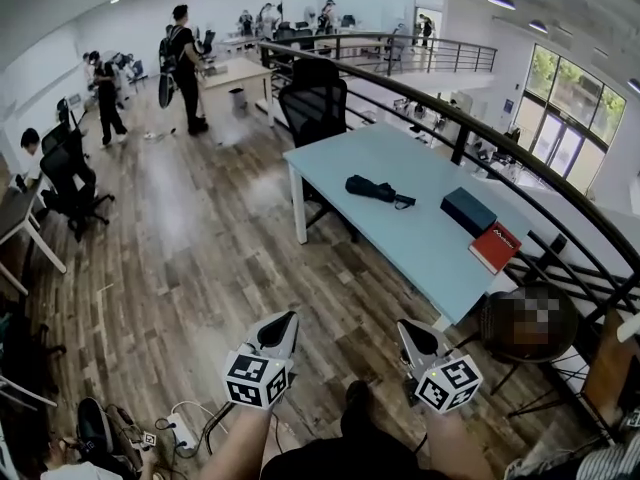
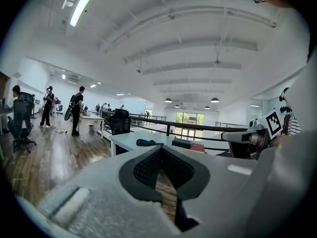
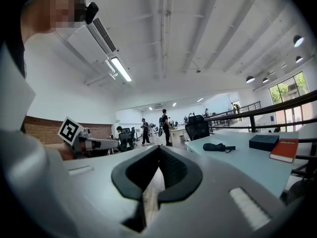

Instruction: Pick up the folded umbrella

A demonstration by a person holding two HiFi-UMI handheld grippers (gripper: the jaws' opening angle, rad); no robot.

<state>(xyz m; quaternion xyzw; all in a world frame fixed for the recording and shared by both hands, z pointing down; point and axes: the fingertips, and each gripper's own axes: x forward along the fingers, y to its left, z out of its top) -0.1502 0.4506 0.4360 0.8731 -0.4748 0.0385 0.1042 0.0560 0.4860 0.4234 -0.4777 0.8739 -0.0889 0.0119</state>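
The folded black umbrella [image 1: 375, 189] lies on the pale blue table [image 1: 425, 253], near its far half, with its strap trailing to the right. Both grippers hang low over the wooden floor, well short of the table. My left gripper [image 1: 289, 318] is shut and empty, and so is my right gripper [image 1: 405, 326]. From the left gripper view [image 2: 161, 148] the umbrella [image 2: 146, 143] is small and far ahead on the table [image 2: 126, 139]. The right gripper view [image 3: 158, 148] has the umbrella [image 3: 216, 147] ahead and to the right.
A dark box [image 1: 468, 211] and a red book [image 1: 495, 246] lie on the table's right end. A black office chair [image 1: 314, 103] stands behind the table and a railing [image 1: 480, 133] runs along its far side. People stand at far left. A power strip and cables [image 1: 180, 430] lie near my feet.
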